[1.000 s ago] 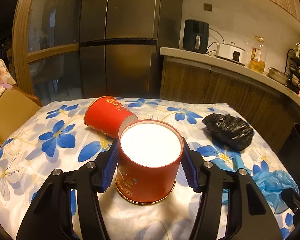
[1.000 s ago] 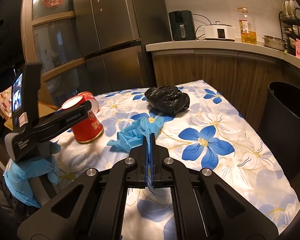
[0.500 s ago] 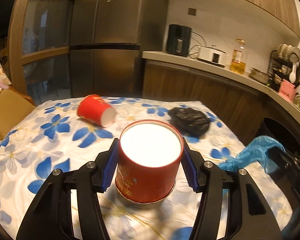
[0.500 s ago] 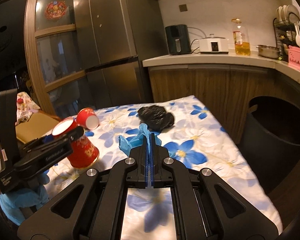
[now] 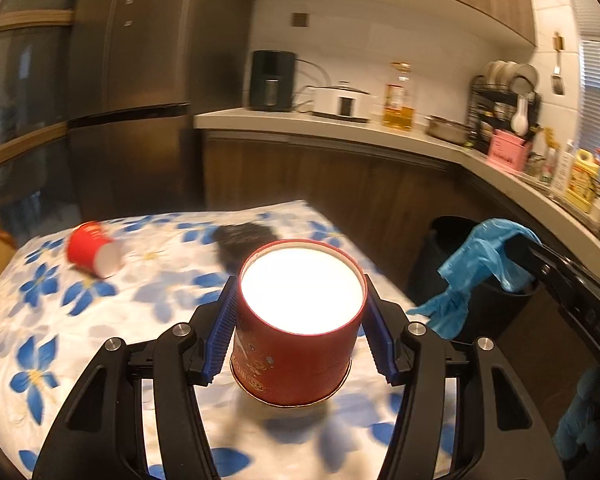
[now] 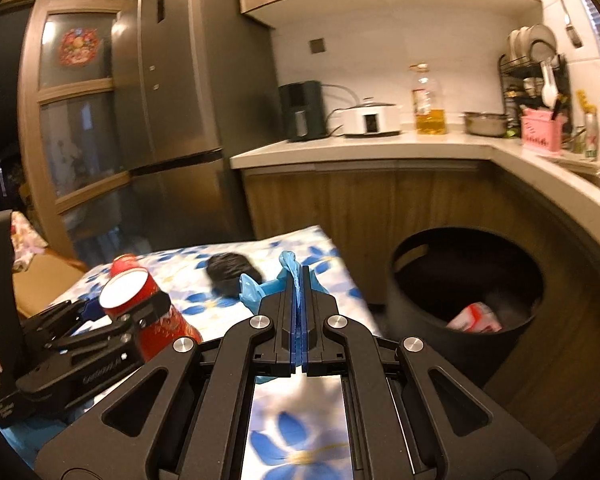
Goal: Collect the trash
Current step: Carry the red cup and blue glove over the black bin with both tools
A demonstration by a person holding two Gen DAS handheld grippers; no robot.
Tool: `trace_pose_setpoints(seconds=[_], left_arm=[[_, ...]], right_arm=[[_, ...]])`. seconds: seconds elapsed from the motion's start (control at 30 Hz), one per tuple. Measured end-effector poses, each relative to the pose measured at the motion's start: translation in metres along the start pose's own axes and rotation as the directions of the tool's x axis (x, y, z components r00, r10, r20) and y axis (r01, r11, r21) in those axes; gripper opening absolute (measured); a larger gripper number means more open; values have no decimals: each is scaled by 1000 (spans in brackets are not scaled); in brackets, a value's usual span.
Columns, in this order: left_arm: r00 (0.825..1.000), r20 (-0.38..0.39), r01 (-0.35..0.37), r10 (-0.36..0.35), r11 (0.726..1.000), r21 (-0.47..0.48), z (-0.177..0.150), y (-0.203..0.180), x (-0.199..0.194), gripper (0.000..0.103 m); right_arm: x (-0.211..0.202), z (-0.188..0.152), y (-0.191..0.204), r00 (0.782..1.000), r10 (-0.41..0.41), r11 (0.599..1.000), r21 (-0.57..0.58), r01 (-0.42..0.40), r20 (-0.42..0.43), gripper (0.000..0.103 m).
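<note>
My left gripper (image 5: 302, 304) is shut on an upright red paper cup (image 5: 296, 344) with a white inside, lifted above the flowered tablecloth (image 5: 60, 320). In the right wrist view the same cup (image 6: 140, 312) shows at the left in the left gripper (image 6: 116, 312). My right gripper (image 6: 300, 276) is shut on a crumpled blue plastic glove (image 6: 260, 288); in the left wrist view that glove (image 5: 472, 264) hangs in front of the black trash bin (image 5: 440, 240). A second red cup (image 5: 92, 248) lies on its side on the table. A black bag (image 5: 240, 240) lies beyond.
The black round trash bin (image 6: 420, 280) stands on the floor right of the table, with a white and red wrapper (image 6: 476, 316) inside. Wooden cabinets and a counter (image 6: 380, 148) with appliances run behind. A tall grey fridge (image 6: 172, 100) is at the back left.
Both grippers have risen and swung right toward the bin with their loads. The table has dropped away and the bin's opening has come into the right wrist view.
</note>
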State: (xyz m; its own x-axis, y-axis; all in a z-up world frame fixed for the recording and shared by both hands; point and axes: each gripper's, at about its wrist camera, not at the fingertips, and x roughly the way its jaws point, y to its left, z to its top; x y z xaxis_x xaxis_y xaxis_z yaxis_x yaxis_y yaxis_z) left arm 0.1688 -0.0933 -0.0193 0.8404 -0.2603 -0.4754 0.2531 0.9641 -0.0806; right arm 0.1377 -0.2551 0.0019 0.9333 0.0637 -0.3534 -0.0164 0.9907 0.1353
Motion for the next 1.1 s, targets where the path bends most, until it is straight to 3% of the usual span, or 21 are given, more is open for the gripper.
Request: trace_pose_setpoints(seconds=[0.4,0.77,1.1], left_arm=[[994,7,107,-108,991,85,28,-78,23,57],[983,8,180,-183,976,124,50,-125,51,57],[968,-6,249,-251,955,164,54,-166,80,58]], right_arm=[[-7,30,-69,989,-143,990,17,142,41,1],[-4,48,-124,974,-217,974,73,213,60,1],[10,47,-164,962,-273,958,98,270,23,2]])
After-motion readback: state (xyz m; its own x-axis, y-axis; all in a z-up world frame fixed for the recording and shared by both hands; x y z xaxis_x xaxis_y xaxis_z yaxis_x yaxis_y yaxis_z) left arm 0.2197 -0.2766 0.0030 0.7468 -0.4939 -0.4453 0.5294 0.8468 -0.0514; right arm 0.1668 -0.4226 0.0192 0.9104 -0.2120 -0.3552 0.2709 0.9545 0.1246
